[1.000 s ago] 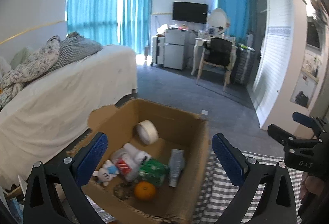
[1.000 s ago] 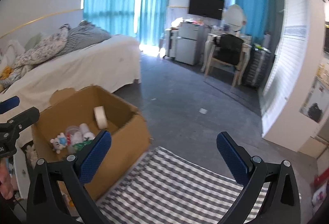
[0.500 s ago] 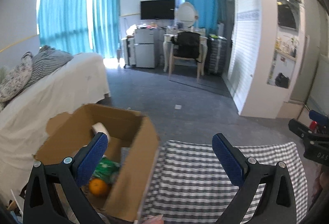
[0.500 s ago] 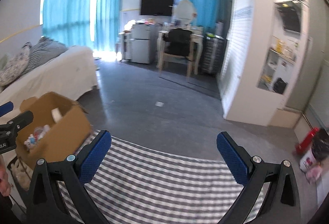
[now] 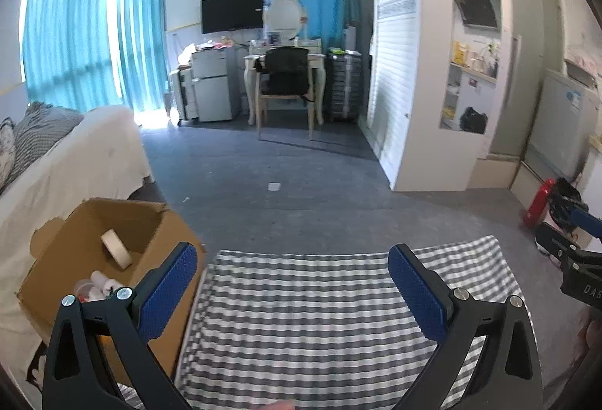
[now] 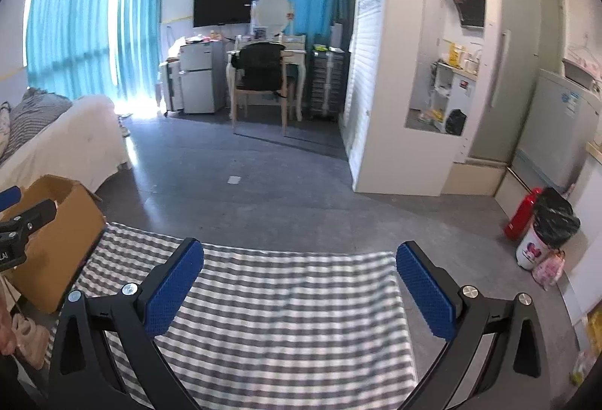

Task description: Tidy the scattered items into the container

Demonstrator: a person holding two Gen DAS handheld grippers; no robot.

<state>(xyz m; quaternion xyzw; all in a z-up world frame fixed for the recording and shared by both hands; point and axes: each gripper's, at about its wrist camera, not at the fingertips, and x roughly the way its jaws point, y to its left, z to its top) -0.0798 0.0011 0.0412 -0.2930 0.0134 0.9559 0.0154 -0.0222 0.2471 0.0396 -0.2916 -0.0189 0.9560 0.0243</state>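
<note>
L gripper (image 5: 291,291): jaws wide, nothing held, over striped cloth (image 5: 320,316)
R gripper (image 6: 299,284): wide, nothing held
Cardboard box (image 5: 56,282): at cloth's left edge; tape roll (image 5: 116,247) + bottles inside

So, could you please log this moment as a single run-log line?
left tongs: open, empty | right tongs: open, empty | cardboard box: holds tape roll | striped cloth: no items seen

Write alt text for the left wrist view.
An open, empty left gripper hovers over a grey-and-white striped cloth. To its left an open brown cardboard box holds a roll of beige tape.
</note>
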